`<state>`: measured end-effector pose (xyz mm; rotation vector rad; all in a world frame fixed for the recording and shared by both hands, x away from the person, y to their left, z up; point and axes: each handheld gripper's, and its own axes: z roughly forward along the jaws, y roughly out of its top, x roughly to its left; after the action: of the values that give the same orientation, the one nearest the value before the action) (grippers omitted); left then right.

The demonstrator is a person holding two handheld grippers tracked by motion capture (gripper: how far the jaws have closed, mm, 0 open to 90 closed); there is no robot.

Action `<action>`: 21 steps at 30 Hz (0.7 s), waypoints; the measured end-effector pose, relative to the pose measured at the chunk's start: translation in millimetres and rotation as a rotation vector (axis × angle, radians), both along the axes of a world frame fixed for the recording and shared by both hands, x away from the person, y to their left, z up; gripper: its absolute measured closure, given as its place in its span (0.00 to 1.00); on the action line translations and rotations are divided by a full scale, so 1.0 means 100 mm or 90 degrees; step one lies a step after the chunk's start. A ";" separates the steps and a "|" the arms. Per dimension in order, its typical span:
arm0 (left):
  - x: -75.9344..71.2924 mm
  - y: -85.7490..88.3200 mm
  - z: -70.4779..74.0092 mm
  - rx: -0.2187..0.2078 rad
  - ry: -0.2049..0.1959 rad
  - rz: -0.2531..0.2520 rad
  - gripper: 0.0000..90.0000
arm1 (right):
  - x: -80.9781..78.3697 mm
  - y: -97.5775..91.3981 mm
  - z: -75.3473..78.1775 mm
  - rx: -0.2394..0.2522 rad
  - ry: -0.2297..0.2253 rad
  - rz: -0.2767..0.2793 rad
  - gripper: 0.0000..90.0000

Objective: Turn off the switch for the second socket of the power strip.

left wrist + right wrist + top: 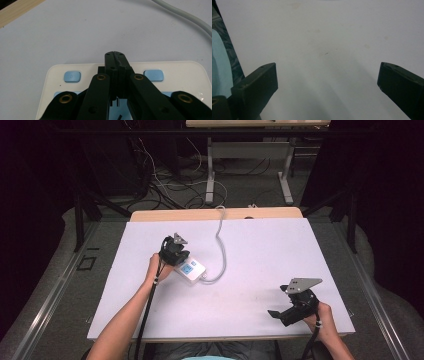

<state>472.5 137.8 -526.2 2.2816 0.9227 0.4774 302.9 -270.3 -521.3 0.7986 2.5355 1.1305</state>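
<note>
Tongs of the left gripper (115, 56) are pressed together, tips over the white power strip (190, 270), which lies left of the table's (260, 250) middle; contact is perhaps there, unclear. The right gripper (327, 82), well apart, stands spread over bare tabletop.

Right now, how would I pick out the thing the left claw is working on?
On the white table, look left of centre: a flat white power strip under the shut left claw. Pale blue buttons and a grey cable looping toward the far edge set it apart.
</note>
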 end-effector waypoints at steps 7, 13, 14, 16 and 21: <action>0.00 0.00 0.00 0.000 -0.001 0.006 1.00 | -0.01 0.00 0.00 -0.002 0.001 -0.005 0.03; 0.00 0.02 0.00 -0.005 -0.010 0.012 1.00 | 0.00 0.00 0.00 -0.004 -0.001 -0.002 0.03; 0.00 0.03 0.01 -0.006 -0.007 0.012 1.00 | 0.00 0.00 0.00 -0.004 -0.001 -0.002 0.03; 0.00 0.03 0.02 -0.010 -0.008 0.013 0.96 | 0.00 0.00 0.01 -0.006 -0.001 0.001 0.03; 0.00 0.03 0.03 -0.009 -0.006 0.016 0.85 | 0.00 0.00 0.00 -0.003 -0.002 0.001 0.03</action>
<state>472.7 140.5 -523.5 2.2564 0.9475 0.4911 303.0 -269.8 -521.1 0.7926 2.5359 1.1262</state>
